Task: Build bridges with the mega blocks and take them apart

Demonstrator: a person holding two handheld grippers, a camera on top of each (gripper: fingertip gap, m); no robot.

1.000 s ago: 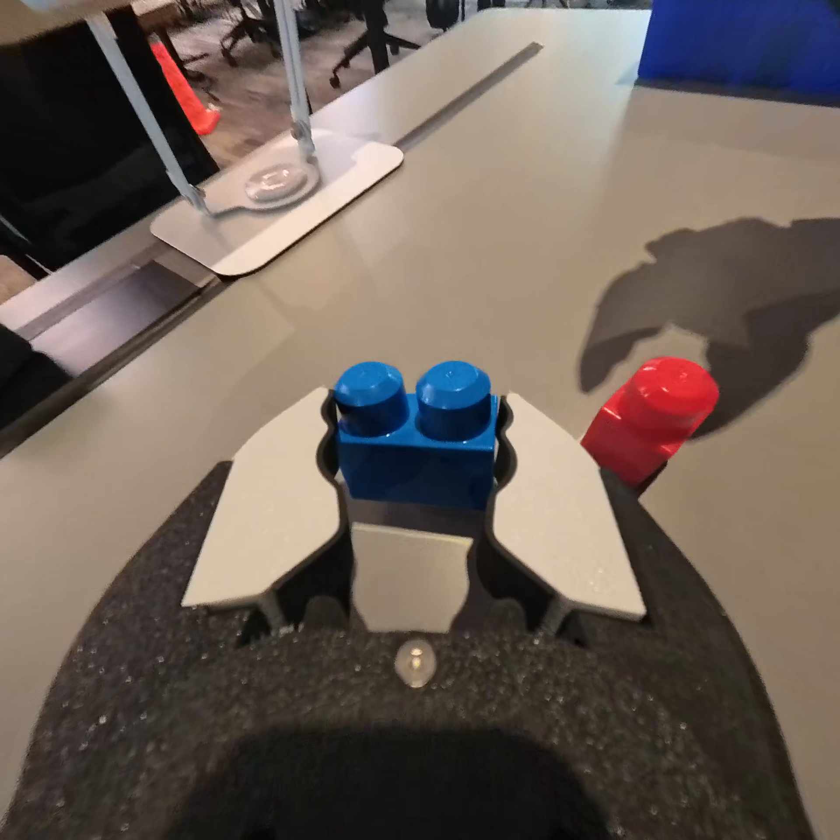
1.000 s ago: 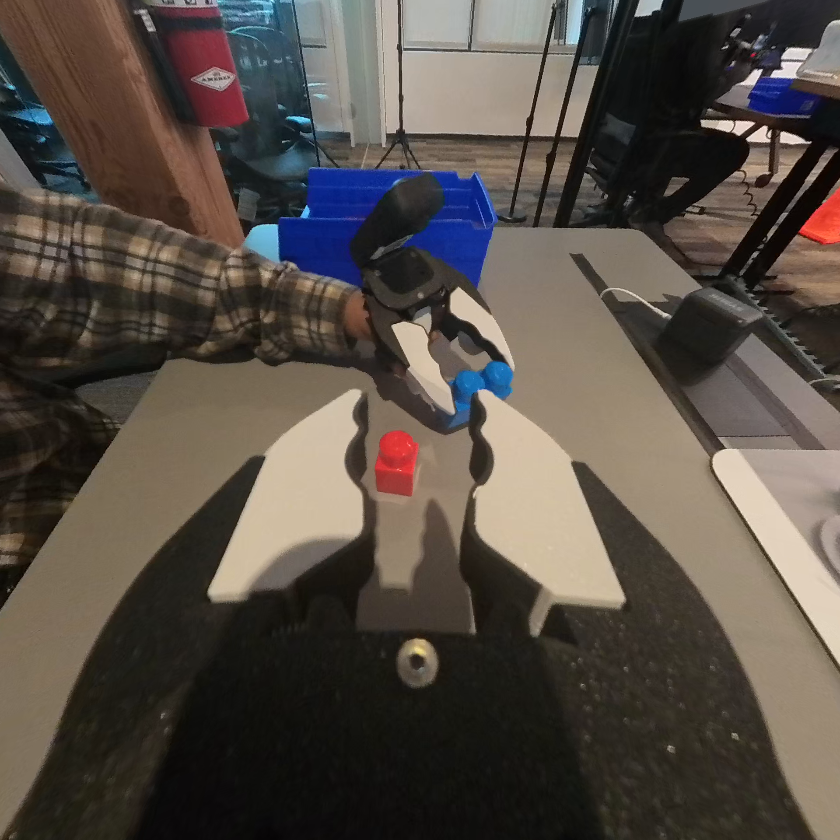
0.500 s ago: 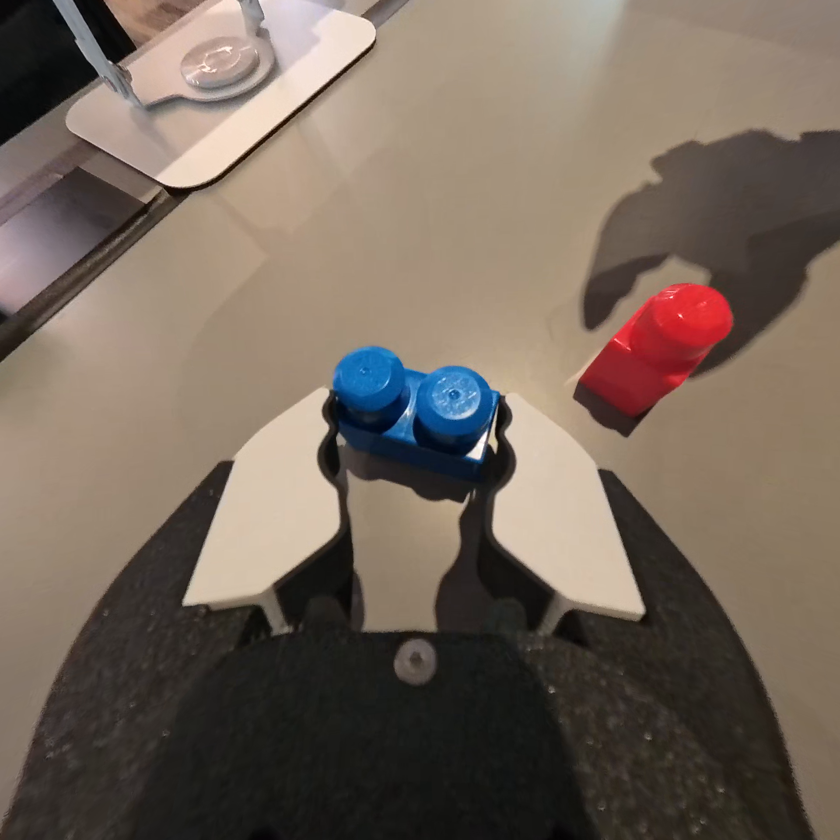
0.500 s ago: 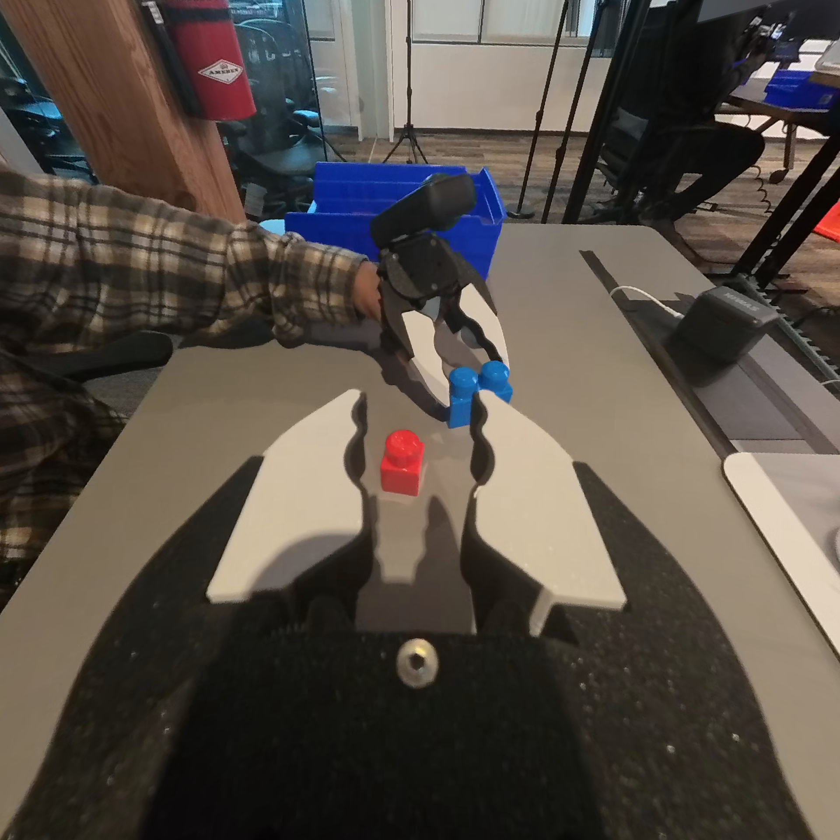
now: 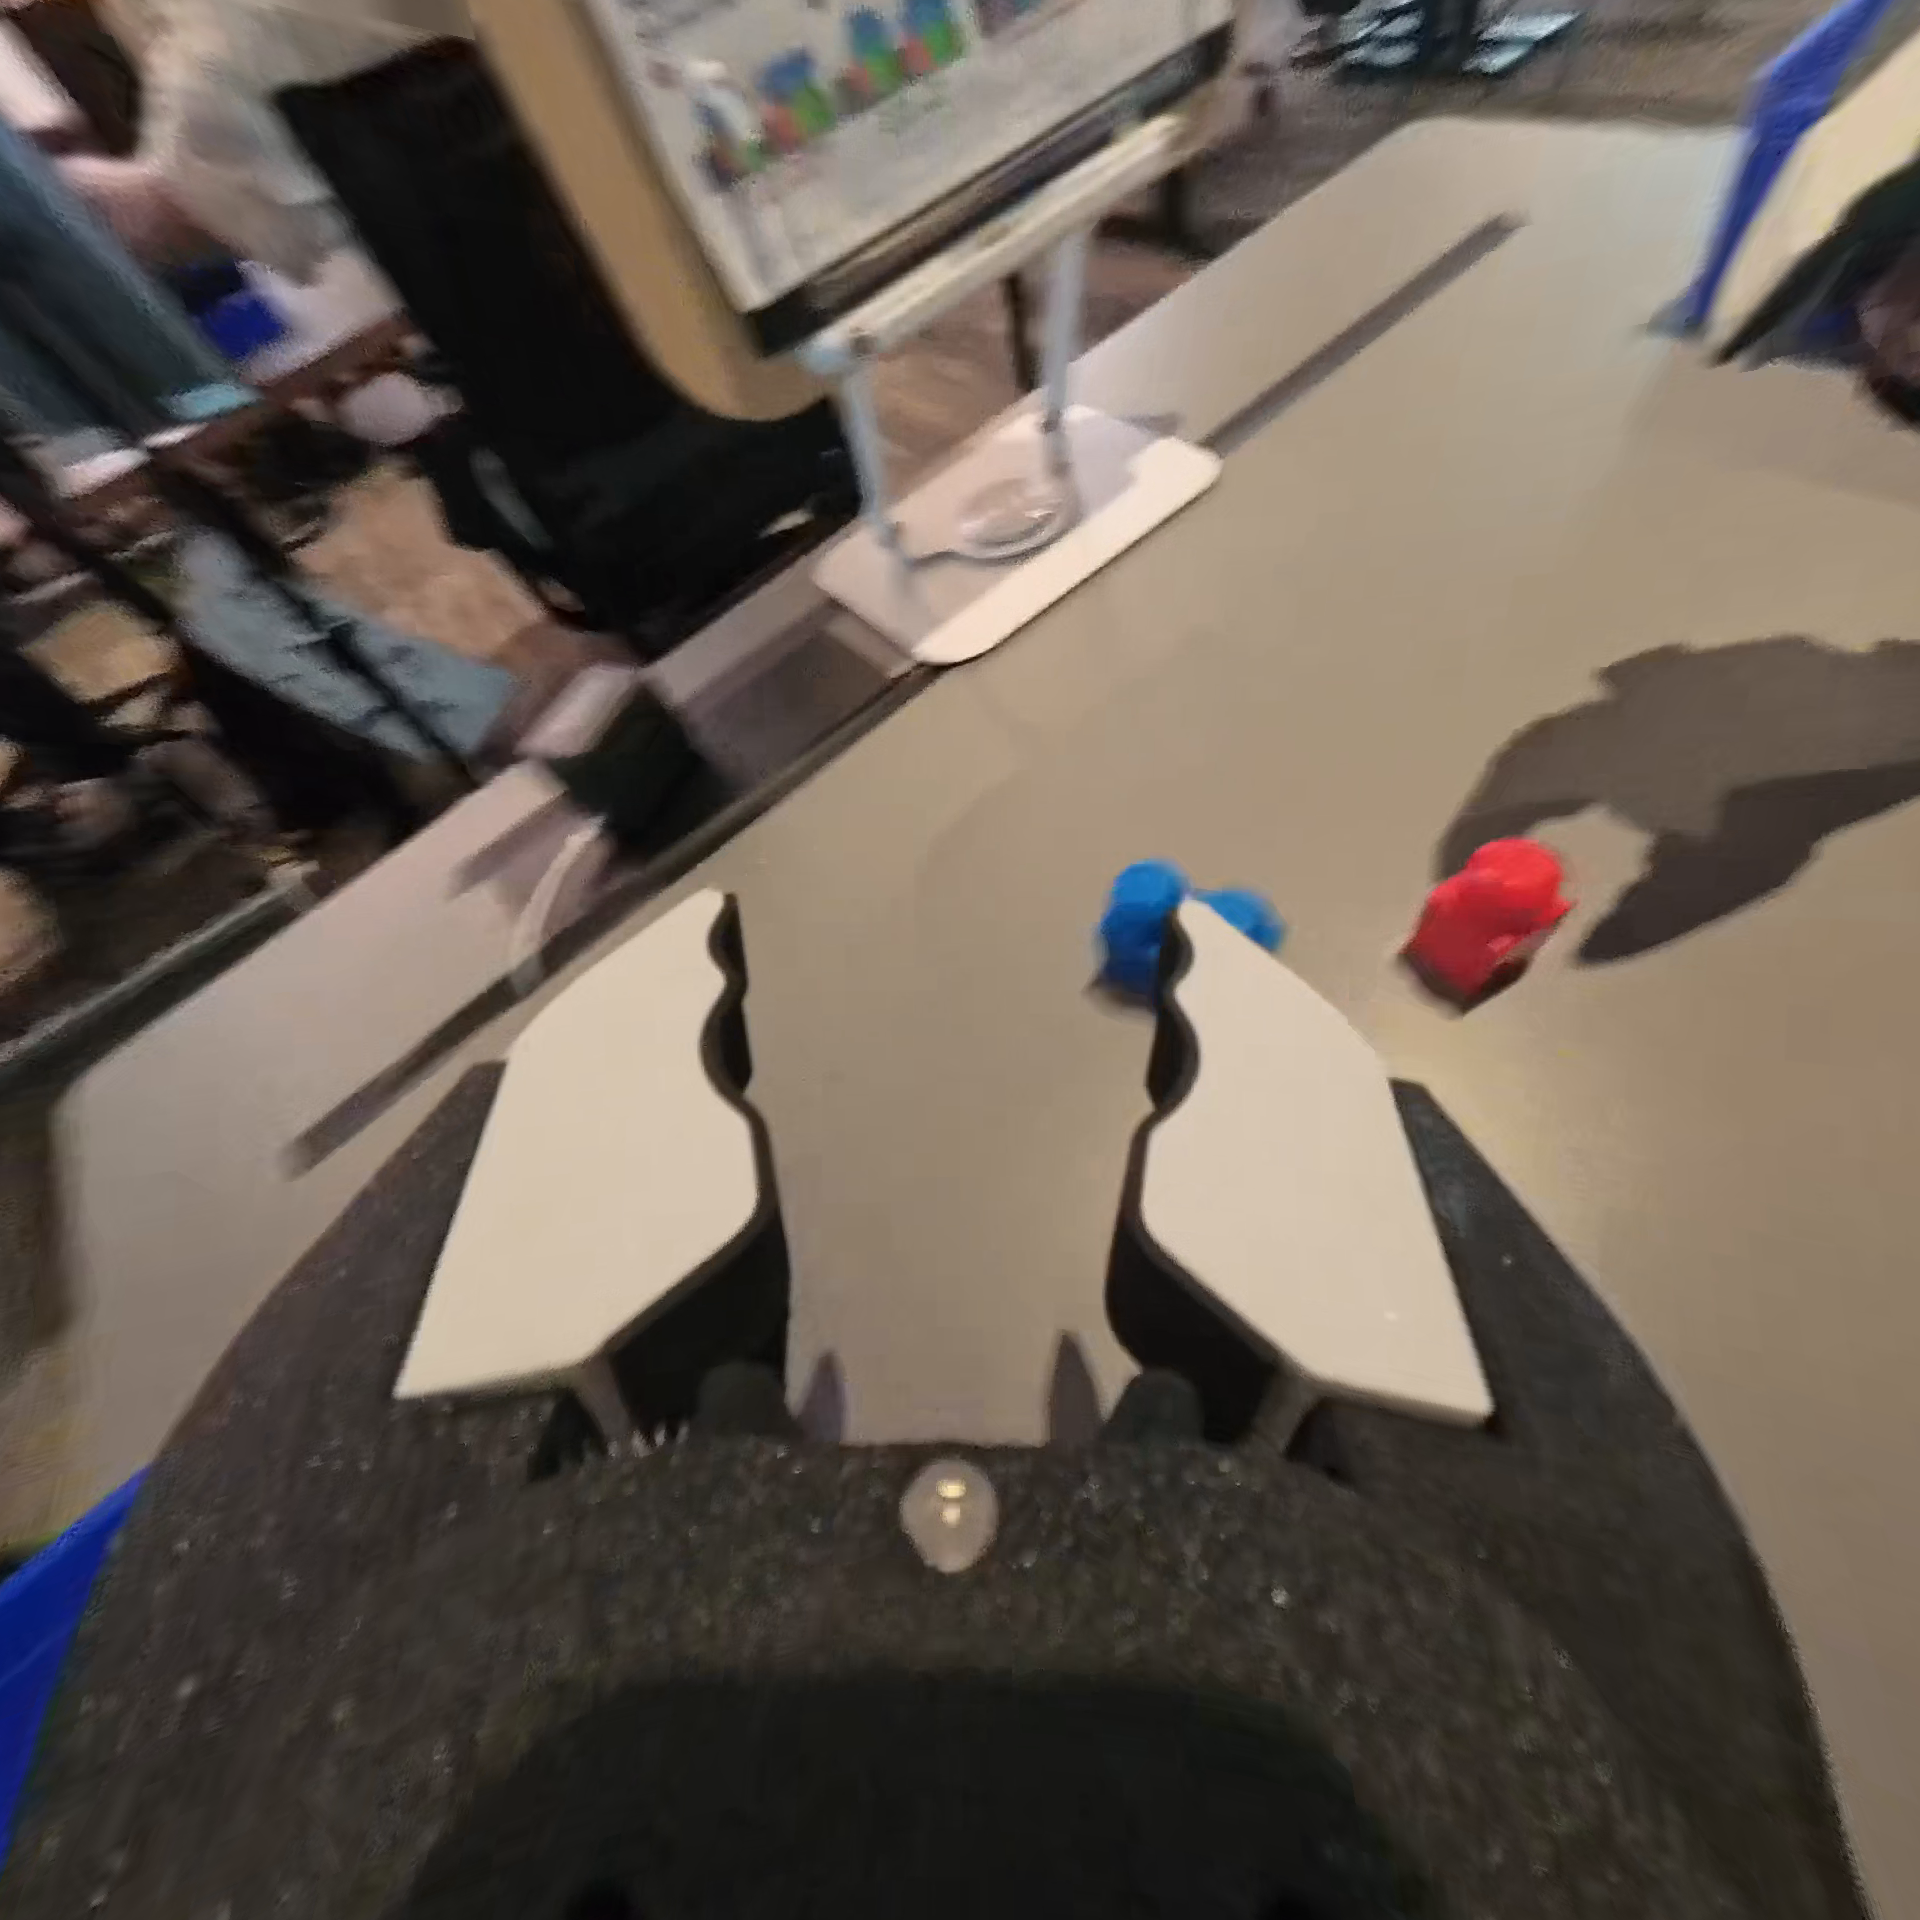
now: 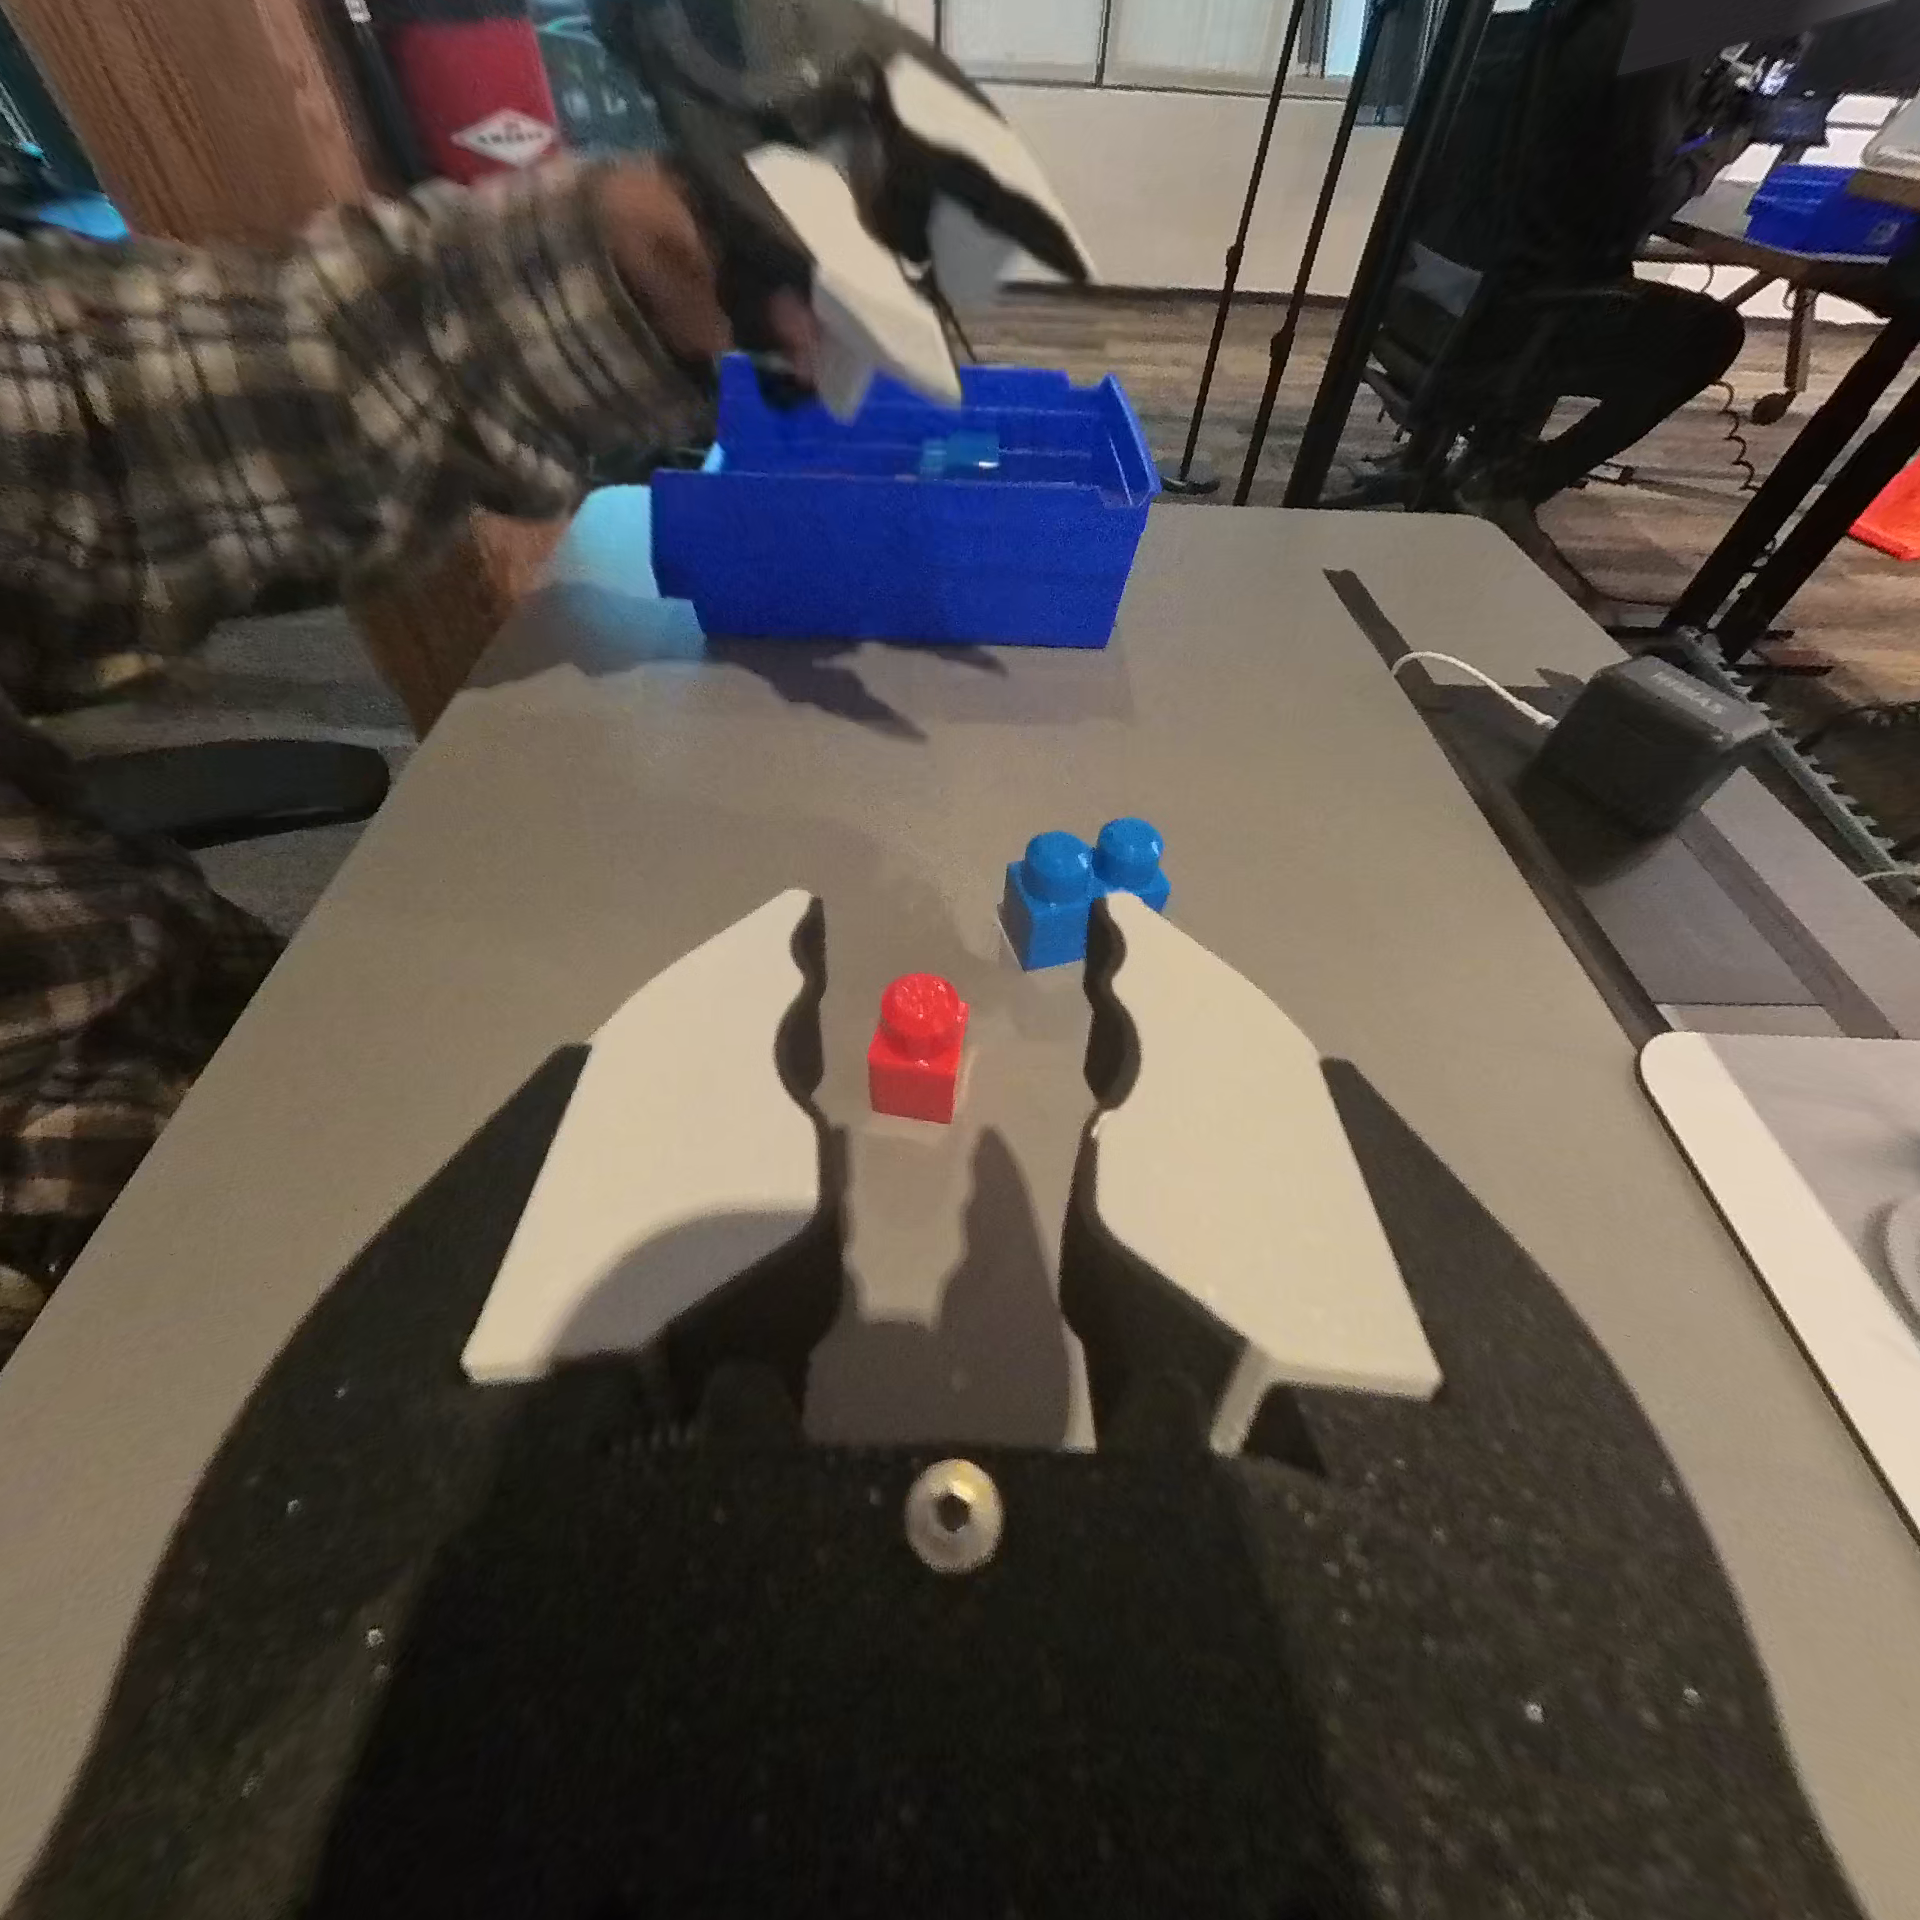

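Grey counter point(image 6: 644, 831), bearing all task items. Blue bin point(image 6: 894, 561) at the far end of the counter, one pale blue piece lying inside; well beyond the blue block. Plaid sleeve point(image 6: 260, 353) at the left of the bin, blurred. Left claw point(image 6: 925, 312) raised above the bin, well apart from the blue block, released and empty; in its own wrist view point(image 5: 951, 925) fingers spread wide with bare counter between them. Right claw point(image 6: 956, 925) low over the counter, just short of the blue block, released, gripping nothing. Dark adapter box point(image 6: 1642, 738) right of the blue block, near the counter's cable channel. Blue block point(image 6: 1060, 904), two studs, upright on the counter, partly behind the right claw's right finger point(image 6: 1226, 1122). Red block point(image 6: 920, 1049), single stud, upright, near the blue block on its near-left side, apart from it, between the right claw's fingers without contact.
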